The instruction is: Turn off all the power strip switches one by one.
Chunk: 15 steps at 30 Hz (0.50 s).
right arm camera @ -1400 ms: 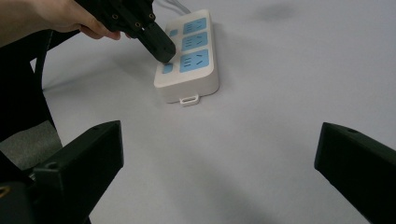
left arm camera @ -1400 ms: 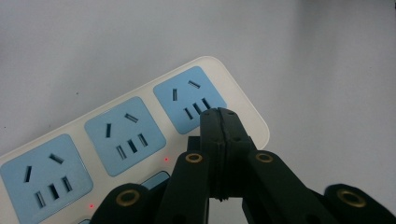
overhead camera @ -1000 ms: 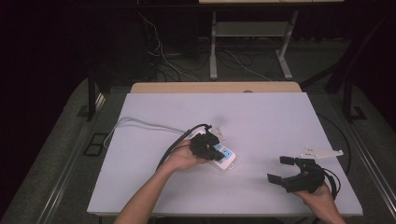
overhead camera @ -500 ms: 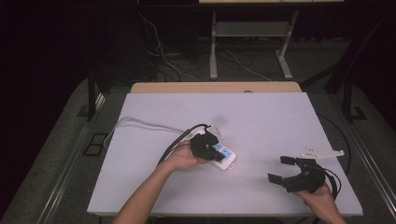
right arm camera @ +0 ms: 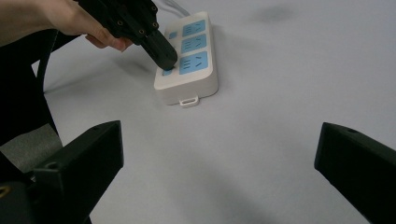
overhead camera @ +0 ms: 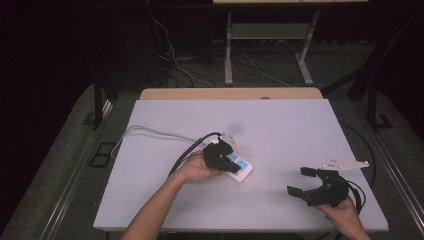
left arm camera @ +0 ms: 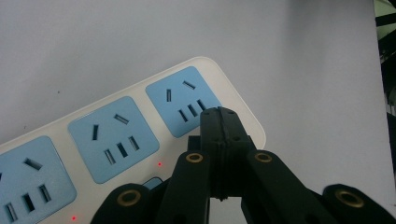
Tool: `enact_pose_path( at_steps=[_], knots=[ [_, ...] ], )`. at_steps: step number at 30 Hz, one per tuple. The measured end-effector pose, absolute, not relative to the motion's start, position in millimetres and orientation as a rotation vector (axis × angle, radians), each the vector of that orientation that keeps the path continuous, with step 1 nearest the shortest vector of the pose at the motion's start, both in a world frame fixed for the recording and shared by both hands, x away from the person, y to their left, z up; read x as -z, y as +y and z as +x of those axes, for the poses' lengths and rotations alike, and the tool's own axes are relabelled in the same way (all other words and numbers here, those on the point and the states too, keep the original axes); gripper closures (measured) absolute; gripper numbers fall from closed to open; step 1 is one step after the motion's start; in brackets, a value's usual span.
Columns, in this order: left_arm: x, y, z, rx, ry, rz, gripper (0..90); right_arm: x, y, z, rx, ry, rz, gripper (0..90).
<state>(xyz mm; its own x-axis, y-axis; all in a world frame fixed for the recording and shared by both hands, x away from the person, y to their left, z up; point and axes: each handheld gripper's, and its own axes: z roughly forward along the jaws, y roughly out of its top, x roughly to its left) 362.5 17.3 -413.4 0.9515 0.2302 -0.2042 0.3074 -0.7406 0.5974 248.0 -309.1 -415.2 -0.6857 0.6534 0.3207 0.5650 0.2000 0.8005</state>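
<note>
A white cord (overhead camera: 150, 132) runs in from the left edge of the table (overhead camera: 280, 125) to the power strip (overhead camera: 239, 170), which lies near the table's middle, a little toward the near edge. The left hand-held gripper (overhead camera: 220, 156) has its jaws pressed together with nothing between them; its tip bears down on a small switch beside the end socket (left arm camera: 183, 99), likely to toggle that outlet. Near the right corner of the near edge, the right hand-held gripper (overhead camera: 302, 181) rests with jaws spread, seemingly waiting its turn.
</note>
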Motion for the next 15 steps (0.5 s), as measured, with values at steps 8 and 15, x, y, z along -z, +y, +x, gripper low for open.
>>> enact_pose_path(
  at_steps=[8,15],
  knots=[
    [409,21,361,0.11,0.387,2.41,89.4,416,-310,249,-1.517,2.358,1.202,1.1],
    [400,30,361,0.094,0.399,2.373,89.4,416,-310,249,-1.517,2.358,1.207,1.0]
  ],
)
